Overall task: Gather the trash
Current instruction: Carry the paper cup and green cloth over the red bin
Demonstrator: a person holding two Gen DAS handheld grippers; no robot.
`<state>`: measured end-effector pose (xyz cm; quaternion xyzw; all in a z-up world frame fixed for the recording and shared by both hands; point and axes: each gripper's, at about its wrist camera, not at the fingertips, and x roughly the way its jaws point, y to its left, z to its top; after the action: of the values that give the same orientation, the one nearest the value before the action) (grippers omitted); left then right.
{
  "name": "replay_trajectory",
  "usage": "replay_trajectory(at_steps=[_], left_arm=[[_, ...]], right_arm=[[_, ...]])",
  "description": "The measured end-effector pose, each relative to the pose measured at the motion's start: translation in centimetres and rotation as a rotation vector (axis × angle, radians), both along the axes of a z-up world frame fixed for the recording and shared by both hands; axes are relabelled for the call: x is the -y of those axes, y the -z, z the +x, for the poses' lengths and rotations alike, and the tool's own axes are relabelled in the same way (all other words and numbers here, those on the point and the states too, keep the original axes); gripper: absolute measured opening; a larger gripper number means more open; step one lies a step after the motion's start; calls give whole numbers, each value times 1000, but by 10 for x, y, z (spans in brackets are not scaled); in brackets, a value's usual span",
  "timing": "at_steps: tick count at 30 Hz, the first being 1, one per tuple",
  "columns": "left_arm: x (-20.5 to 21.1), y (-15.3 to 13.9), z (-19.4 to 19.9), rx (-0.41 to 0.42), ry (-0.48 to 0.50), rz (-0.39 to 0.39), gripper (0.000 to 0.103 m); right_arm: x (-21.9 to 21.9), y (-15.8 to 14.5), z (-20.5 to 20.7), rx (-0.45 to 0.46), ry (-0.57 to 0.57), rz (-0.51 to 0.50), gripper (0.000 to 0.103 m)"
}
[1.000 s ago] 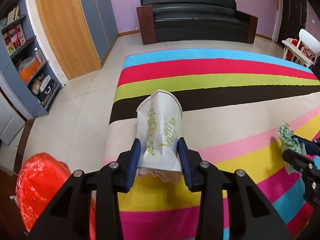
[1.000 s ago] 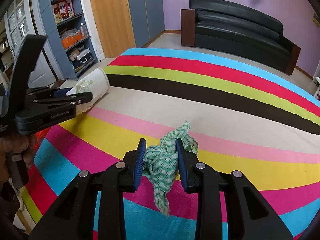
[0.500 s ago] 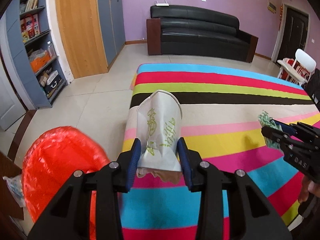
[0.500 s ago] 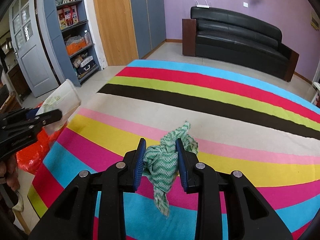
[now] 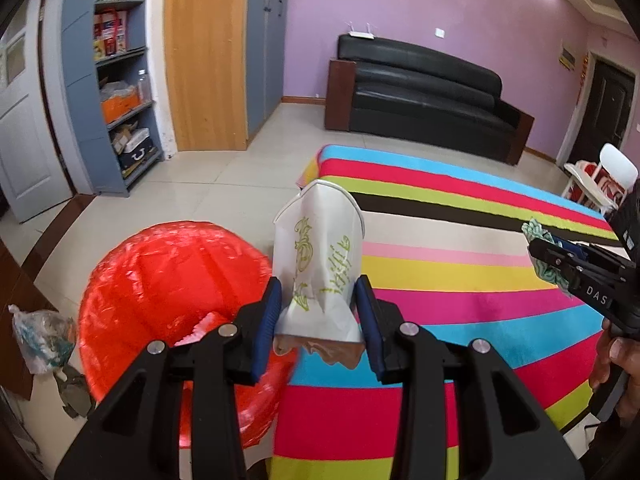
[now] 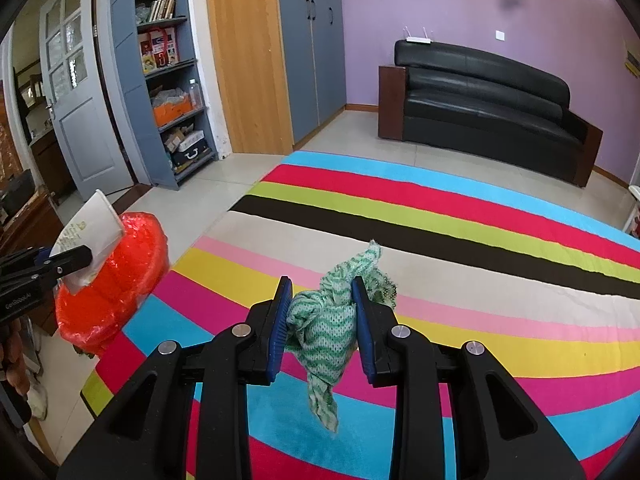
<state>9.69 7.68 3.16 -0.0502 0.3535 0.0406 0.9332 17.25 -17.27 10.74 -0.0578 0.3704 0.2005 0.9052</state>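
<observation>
- Paper, thin and already creased: the white paper cup [image 5: 318,264] is clamped at its crushed base between the pads of the left gripper [image 5: 318,320], jaws part-closed on it, mouth pointing away toward 12 o'clock. The hold is on a deformed end only; a jolt could pivot the cup or let it slip out short of the bin.
- The red-lined trash bin [image 5: 172,300] sits at 9 o'clock of the cup in the left wrist view, just off the edge of the striped rug [image 5: 460,280]. The cup appears to overlap only the bin's near rim, so letting go here risks it striking the rim and falling to the tiled floor [image 5: 192,188].
- The loose liner may sag across the opening and deflect a light cup.
- The right gripper [image 6: 322,314] is nearly closed on a green-and-white mesh cloth [image 6: 326,328], held above the rug, well apart from the bin at its 9 o'clock. A loose tail hangs below the jaws; it could snag on the bin rim or trail outside.
- Both grippers converging on one bin invites a collision between them.
- A stray plastic bag [image 5: 40,332] lies beside the bin at 9 o'clock, still uncollected.
</observation>
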Motion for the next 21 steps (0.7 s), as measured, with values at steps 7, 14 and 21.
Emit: replay_trajectory(at_steps=[7,14,21], left_arm=[[-21,-13,-16,37,-47,-12,37],[-34,-22,-24,64,-79,-19,37],[-46,-23,-28,73,-100,-16,37]], right_arm=[[-6,-7,-3,17,-15,0,29],[-9,-11,-6,31,-26,3,29],[-20,-15,-8,43,-45,-4,29]])
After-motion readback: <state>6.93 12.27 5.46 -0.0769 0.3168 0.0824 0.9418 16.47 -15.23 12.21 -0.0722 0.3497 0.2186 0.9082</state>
